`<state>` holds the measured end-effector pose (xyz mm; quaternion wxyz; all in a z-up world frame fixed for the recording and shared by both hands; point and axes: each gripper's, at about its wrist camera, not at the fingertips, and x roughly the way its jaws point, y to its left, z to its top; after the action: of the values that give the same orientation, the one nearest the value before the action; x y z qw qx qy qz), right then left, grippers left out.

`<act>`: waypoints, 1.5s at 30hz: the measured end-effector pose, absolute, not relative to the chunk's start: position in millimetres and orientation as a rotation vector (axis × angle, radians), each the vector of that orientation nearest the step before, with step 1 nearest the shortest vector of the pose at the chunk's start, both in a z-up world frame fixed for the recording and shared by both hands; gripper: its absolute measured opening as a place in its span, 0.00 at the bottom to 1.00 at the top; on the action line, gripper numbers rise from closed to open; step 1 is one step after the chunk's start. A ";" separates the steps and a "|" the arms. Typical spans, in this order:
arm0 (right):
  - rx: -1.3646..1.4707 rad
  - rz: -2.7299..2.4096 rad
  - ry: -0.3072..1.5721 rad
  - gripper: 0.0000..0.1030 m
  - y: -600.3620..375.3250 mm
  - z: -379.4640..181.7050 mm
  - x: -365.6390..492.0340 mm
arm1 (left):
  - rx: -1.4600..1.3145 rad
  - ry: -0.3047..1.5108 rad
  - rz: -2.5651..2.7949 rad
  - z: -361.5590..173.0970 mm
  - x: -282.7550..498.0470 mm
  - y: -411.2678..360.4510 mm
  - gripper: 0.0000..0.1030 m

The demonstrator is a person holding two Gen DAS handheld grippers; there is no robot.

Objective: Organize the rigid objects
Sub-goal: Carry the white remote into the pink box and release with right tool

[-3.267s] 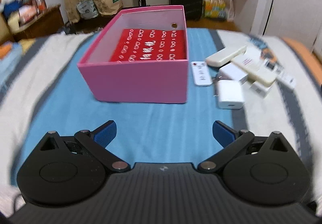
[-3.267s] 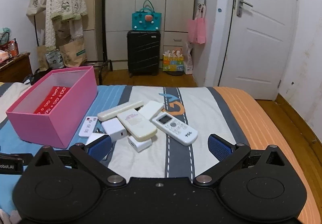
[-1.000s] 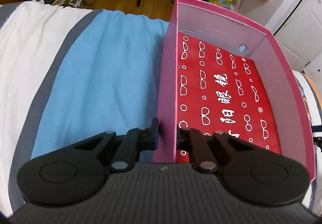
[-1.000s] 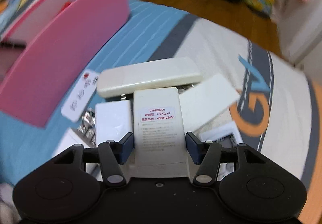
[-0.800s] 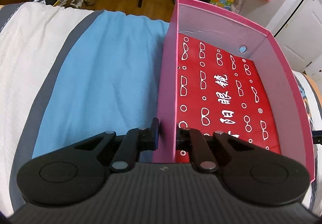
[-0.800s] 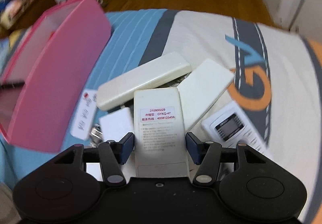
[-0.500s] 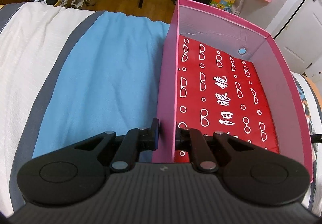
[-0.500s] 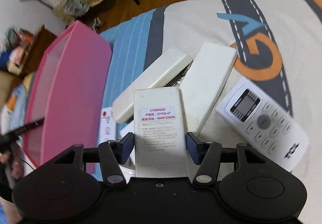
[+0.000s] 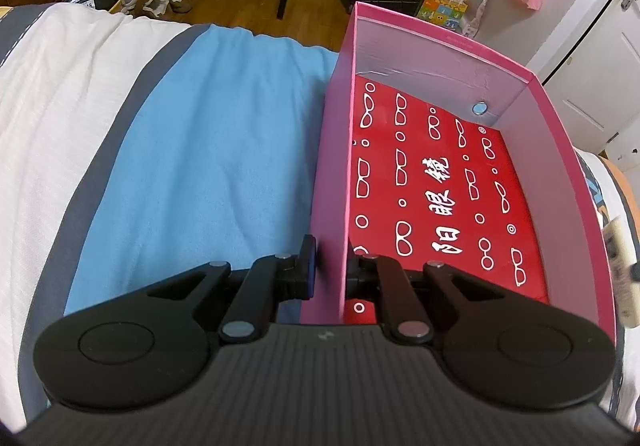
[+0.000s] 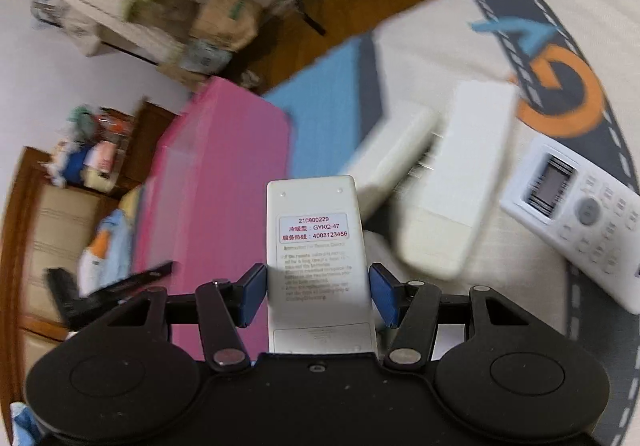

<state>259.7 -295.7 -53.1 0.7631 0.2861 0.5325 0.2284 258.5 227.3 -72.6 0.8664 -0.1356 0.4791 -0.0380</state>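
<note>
While left gripper (image 9: 329, 270) pinches pink box (image 9: 536, 93) wall | right gripper (image 10: 317, 296) seemingly clamps cream remote (image 10: 316, 246) | risk: side-pinched, may slip.

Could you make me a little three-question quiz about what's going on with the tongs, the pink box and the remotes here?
1. True or false: the left tongs pinch a wall of the pink box.
2. What do the right tongs hold? A) a cream remote, label side up B) a charger C) nothing
3. Fill in: the box's bottom is covered by a red sheet printed with white ____.

Key: 1 true; 2 A, the cream remote; 3 glasses.
</note>
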 end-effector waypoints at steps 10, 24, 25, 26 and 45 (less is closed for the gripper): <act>0.463 0.804 1.077 0.60 -165.0 36.3 278.5 | -0.284 1.012 -0.084 -72.6 259.1 229.4 0.10; 0.360 0.702 1.379 0.60 -47.7 -47.6 323.0 | -0.140 1.030 -0.161 -70.2 254.8 219.0 0.10; 0.326 0.698 1.375 0.60 -42.6 -49.4 323.3 | -0.141 1.030 -0.163 -70.3 255.3 219.0 0.10; 0.285 0.693 1.363 0.60 -37.7 -50.3 323.5 | -0.143 1.030 -0.165 -70.6 255.6 219.4 0.10; 0.621 0.400 1.541 0.61 -31.0 -112.0 345.9 | -0.123 1.024 -0.149 -69.6 251.3 212.2 0.10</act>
<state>345.9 -31.0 -112.0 0.6566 0.2740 0.6802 0.1764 251.3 212.2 -69.6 0.8674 -0.0588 0.4890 -0.0710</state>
